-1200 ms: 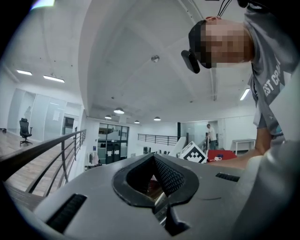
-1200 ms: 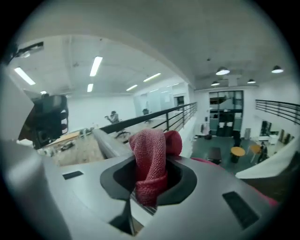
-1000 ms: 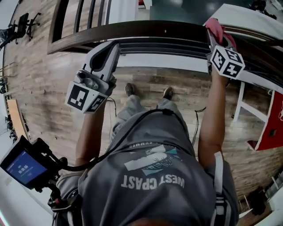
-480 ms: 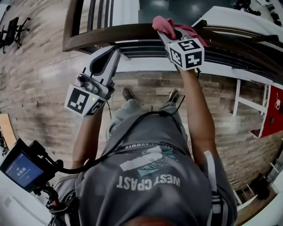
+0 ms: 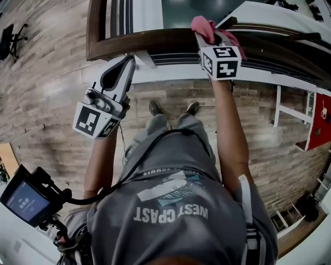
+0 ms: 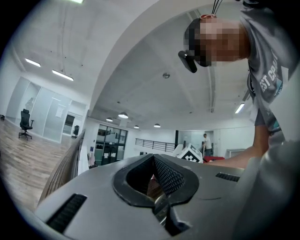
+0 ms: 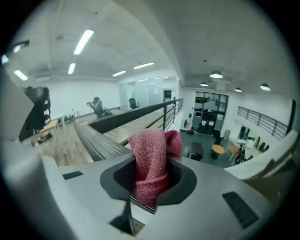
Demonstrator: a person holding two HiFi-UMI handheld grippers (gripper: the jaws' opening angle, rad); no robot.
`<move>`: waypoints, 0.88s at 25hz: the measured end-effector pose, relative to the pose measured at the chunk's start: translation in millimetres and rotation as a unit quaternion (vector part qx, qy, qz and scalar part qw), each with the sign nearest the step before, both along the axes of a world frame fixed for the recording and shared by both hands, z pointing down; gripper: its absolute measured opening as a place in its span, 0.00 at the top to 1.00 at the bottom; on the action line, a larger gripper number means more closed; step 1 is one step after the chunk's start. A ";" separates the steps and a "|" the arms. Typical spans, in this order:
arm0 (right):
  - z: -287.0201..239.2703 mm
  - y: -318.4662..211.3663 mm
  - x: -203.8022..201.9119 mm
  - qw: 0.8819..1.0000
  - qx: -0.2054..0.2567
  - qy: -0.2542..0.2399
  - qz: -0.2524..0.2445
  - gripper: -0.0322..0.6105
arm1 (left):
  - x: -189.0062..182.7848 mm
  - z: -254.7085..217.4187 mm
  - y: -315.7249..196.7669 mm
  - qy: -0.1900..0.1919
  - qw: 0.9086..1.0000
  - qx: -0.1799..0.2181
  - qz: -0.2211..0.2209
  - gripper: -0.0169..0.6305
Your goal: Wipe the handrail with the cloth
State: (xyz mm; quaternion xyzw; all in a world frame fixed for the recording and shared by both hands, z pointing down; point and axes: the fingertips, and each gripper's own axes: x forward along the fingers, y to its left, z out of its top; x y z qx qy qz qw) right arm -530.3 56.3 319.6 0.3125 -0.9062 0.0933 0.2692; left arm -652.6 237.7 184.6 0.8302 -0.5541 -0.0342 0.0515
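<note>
Cloth (image 5: 201, 26), pink and bunched, is clamped in the right claw (image 5: 207, 37), whose 2 jaws close on its lower folds while the rest sticks out past the tips. In the head view it lies over the top of the dark wooden handrail (image 5: 155, 40), toward the rail's right part. The right gripper view shows the cloth (image 7: 152, 145) standing up out of the claw (image 7: 149, 161), with the handrail (image 7: 140, 114) running away behind it above a lower floor with round tables (image 7: 218, 149).

The left claw (image 5: 131, 57) is held up to the left of the right one, well apart from the cloth. Its jaws are together at the tips with nothing between them, which its own view (image 6: 153, 159) confirms. The tip points at the underside of the handrail; whether it touches cannot be told.

Below the rail are dark balusters (image 5: 116, 15) and a plank floor (image 5: 51, 103), with the person's 2 shoes (image 5: 155, 107) on it. A grey printed shirt (image 5: 176, 207) fills the foreground. A device with a blue screen (image 5: 23, 199) hangs at the lower left, joined by a black cable (image 5: 150, 150). A white frame (image 5: 289, 121) and a red panel (image 5: 323, 129) stand at the right.
</note>
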 end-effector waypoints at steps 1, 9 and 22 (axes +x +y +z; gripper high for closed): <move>2.1 17.2 -32.6 0.999 0.005 0.019 -0.031 0.84 | 2.1 1.0 -0.6 -0.003 1.000 -0.001 0.006 0.96; 1.2 146.4 -215.6 0.963 -0.056 0.011 -0.262 0.84 | -39.1 0.5 5.9 -0.007 1.000 0.004 -0.015 0.97; 174.5 98.5 -66.7 0.997 0.035 0.000 -0.064 0.84 | -62.8 80.6 36.6 0.042 0.998 -0.056 -0.010 0.97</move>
